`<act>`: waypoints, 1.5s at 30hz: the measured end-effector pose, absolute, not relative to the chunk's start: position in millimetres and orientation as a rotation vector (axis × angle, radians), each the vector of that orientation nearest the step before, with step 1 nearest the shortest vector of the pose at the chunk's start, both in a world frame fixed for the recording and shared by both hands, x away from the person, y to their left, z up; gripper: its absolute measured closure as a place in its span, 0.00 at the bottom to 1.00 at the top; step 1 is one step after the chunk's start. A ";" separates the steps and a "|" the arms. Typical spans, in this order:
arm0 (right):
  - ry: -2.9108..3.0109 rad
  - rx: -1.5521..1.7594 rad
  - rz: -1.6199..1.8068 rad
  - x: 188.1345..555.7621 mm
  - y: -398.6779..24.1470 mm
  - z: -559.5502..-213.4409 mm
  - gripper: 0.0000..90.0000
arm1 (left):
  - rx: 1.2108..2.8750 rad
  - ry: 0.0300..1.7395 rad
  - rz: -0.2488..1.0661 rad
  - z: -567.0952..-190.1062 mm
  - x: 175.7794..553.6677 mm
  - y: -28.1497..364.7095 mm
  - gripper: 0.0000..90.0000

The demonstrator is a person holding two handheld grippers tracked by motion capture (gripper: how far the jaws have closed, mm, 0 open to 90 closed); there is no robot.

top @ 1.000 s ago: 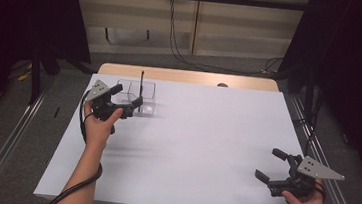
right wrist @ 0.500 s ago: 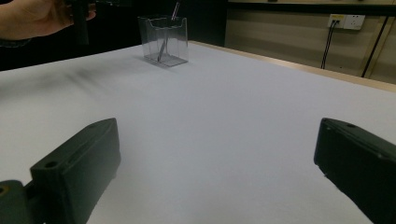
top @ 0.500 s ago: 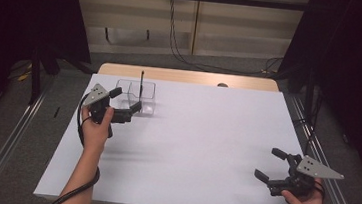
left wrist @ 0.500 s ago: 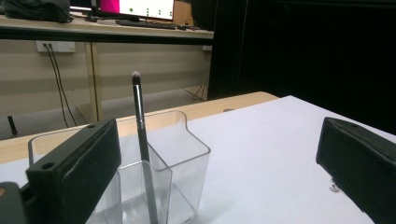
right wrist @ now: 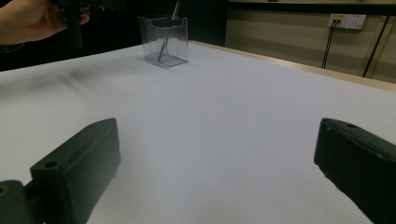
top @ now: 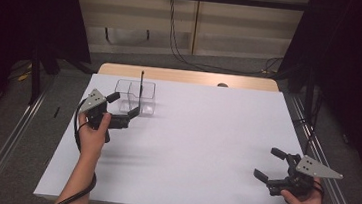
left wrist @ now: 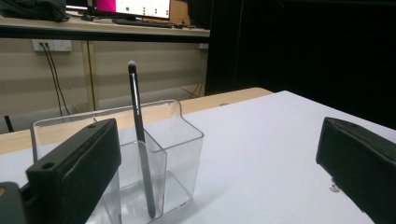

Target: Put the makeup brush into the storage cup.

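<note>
A clear plastic holder (top: 145,98) with two compartments stands at the far left of the white table (top: 206,134). A thin dark brush (top: 141,84) stands upright in its right-hand compartment. My left gripper (top: 124,104) is open and empty, its jaws just short of the holder's near side. In the left gripper view the holder (left wrist: 182,149) and brush (left wrist: 139,149) sit close ahead between the spread jaws of the left gripper (left wrist: 217,186). My right gripper (top: 268,163) rests open and empty near the front right corner, and the right gripper (right wrist: 215,172) faces the distant holder (right wrist: 166,39).
A wooden strip (top: 186,76) runs along the table's far edge, with a small dark object (top: 222,85) on it. Metal rails (top: 10,136) flank the table on both sides. Cables hang against the back wall (top: 175,36).
My left gripper has drawn back a little from the holder, toward the left and the near side. The right gripper has stayed put.
</note>
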State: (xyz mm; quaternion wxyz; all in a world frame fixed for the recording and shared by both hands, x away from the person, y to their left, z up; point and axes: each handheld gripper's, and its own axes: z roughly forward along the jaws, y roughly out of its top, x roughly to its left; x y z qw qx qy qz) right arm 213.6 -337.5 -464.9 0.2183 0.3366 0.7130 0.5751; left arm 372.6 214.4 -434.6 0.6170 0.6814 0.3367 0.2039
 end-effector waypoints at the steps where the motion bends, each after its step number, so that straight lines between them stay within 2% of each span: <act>1: 1.972 0.932 1.593 213.7 -337.1 -464.9 0.00 | 1.574 0.766 0.475 -434.3 372.4 215.3 0.00; 45: 1.976 0.935 1.578 208.6 -333.7 -464.6 0.00 | 1.565 0.709 0.448 -438.8 333.1 236.9 0.00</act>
